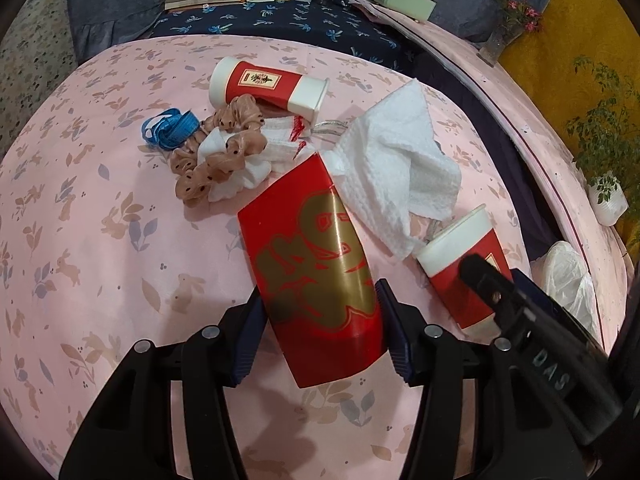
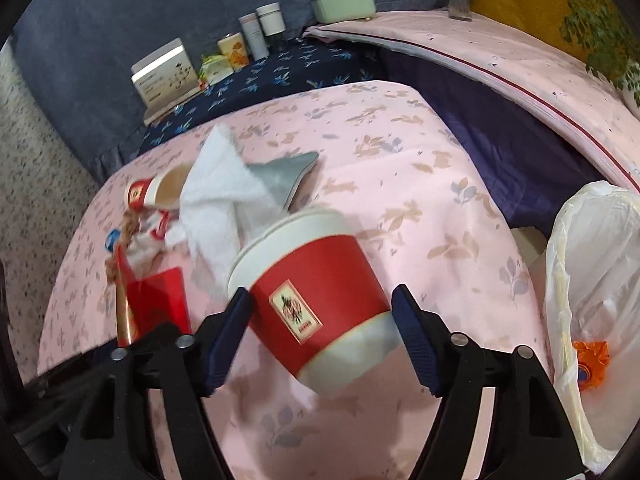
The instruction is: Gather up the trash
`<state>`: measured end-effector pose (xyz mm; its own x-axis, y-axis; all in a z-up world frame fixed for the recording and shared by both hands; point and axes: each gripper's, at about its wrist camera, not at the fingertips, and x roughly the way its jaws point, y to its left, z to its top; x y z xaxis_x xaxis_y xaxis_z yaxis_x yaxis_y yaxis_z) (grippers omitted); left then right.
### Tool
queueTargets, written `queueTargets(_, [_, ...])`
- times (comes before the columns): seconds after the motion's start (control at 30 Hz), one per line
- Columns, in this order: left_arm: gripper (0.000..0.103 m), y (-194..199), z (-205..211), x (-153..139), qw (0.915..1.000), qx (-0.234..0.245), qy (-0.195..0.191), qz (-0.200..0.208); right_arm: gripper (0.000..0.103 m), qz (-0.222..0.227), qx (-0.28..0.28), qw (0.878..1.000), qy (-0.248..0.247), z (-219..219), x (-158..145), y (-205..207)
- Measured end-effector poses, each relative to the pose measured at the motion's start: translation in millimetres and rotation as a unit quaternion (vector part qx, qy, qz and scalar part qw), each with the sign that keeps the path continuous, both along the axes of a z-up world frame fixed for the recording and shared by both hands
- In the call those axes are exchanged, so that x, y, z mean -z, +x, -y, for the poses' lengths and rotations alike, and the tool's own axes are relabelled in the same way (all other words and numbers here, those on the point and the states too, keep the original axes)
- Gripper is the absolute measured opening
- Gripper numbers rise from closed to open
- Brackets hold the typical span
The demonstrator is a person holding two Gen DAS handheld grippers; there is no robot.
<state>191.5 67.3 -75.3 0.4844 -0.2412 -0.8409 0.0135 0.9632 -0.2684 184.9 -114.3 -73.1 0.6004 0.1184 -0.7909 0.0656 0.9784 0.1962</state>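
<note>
**Desk:** What have you got on the left side?

**Me:** My left gripper [image 1: 320, 332] reaches forward and low over the pink rabbit-print bedsheet [image 1: 100, 280]. Its jaws are clamped on the flat red box with the gold pattern [image 1: 316, 264], one blue pad against each long side. Beyond it I see a brown dotted fabric scrunchie [image 1: 216, 160], a blue ribbon strap [image 1: 170, 128] and a red-and-white cylindrical carton lying on its side [image 1: 268, 86]. A crumpled white paper towel [image 1: 396, 168] lies just right of the box.

**Desk:** And the right?

**Me:** My right gripper [image 2: 320, 336] comes in from the near edge, angled toward the pile. Its jaws straddle a second red-and-white paper tube [image 2: 316, 300], tilted, open end up-left. The left pad touches it; the right pad shows a small gap, so I cannot tell whether it is gripped. Far right, beside the bed, stands the bin lined with a white plastic bag [image 2: 592, 280], something orange inside.
</note>
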Motion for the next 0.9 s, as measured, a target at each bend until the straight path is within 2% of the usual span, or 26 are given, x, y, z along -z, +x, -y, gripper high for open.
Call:
queueTargets(0.2, [0.05, -6, -3, 2, 1.0, -0.002, 0.004, -0.002, 0.067, -0.012, -0.013, 1.0, -0.006, -3, 5, -12])
queueTargets(0.43, [0.05, -9, -6, 2, 0.9999, -0.005, 0.009, -0.001, 0.071, -0.032, -0.028, 0.999, 0.0, -5, 13, 1])
queueTargets(0.53, [0.05, -8, -9, 2, 0.9999, -0.006, 0.01, -0.001, 0.069, -0.028, -0.027, 0.999, -0.011, -10, 15, 0])
queueTargets(0.63, [0.049, -8, -9, 2, 0.9999, -0.006, 0.011, 0.0, 0.068, -0.022, -0.023, 0.999, -0.001, -10, 13, -3])
queueTargets(0.9, [0.044, -11, 1, -12, 0.9999, 0.006, 0.009, 0.012, 0.066, 0.007, -0.008, 1.0, 0.007, -1, -9, -18])
